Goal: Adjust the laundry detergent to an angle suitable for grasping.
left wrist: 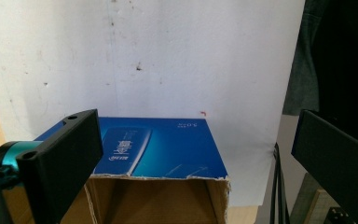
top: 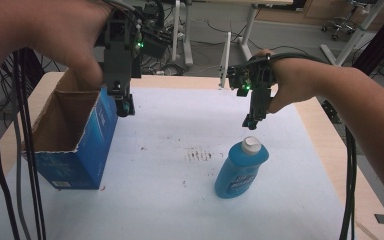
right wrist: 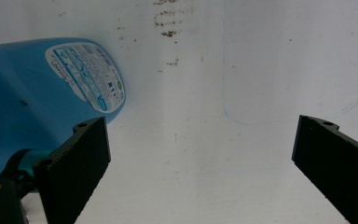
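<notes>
A blue bottle (top: pixel 241 170) with a white cap stands upright on the white table cover, right of centre. An open blue cardboard box (top: pixel 72 142) sits at the left. My right gripper (top: pixel 252 120) hangs open just above and behind the bottle's cap, pointing down; in the right gripper view the bottle (right wrist: pixel 42 93) lies left of the wide-apart jaws, with bare cover between them. My left gripper (top: pixel 124 107) hovers open over the box's far right corner. In the left gripper view the box's torn rim and blue side (left wrist: pixel 168 149) lie between and below its jaws. Neither holds anything.
The white cover (top: pixel 180 200) carries dark brown smudges (top: pixel 199 155) near the middle. Bare wooden table edge (top: pixel 325 120) shows at the right and the far side. Black cables (top: pixel 27 165) hang at the left, others at the right. Desk legs and a chair stand beyond the table.
</notes>
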